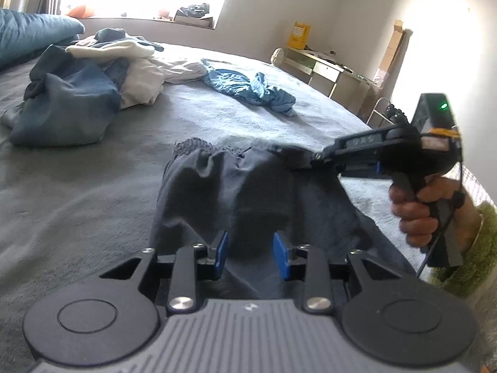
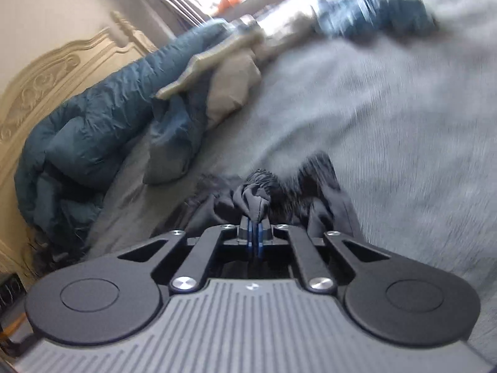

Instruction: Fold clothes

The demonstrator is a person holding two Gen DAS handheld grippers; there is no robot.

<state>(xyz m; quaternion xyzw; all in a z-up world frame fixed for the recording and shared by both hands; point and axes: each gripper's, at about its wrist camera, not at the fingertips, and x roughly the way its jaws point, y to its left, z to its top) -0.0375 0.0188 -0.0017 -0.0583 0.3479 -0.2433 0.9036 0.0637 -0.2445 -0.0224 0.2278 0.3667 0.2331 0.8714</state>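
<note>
A dark navy garment, with a gathered, elastic-looking edge at its far end, lies rumpled on the grey bedspread in the middle of the left wrist view, running from the centre down to 6 o'clock. The left gripper hangs just over its near end, its jaws spread with the blue pads apart and cloth showing between them; whether the pads touch the fabric cannot be told. At 3 o'clock the right gripper reaches in from the side, held by the person's right hand, and its tip meets the far right part of the garment. In the right wrist view that gripper has its jaws pressed together on a bunched fold of the same dark fabric, which puckers just ahead of the tips.

Farther out, at 10 o'clock in the left wrist view, a heap of blue and white clothes sits on the bed, and a light blue crumpled garment lies apart from it near 12 o'clock. A teal duvet is piled against a carved cream headboard at 9 o'clock in the right wrist view, which is blurred across its right half. A desk stands by the wall at 2 o'clock.
</note>
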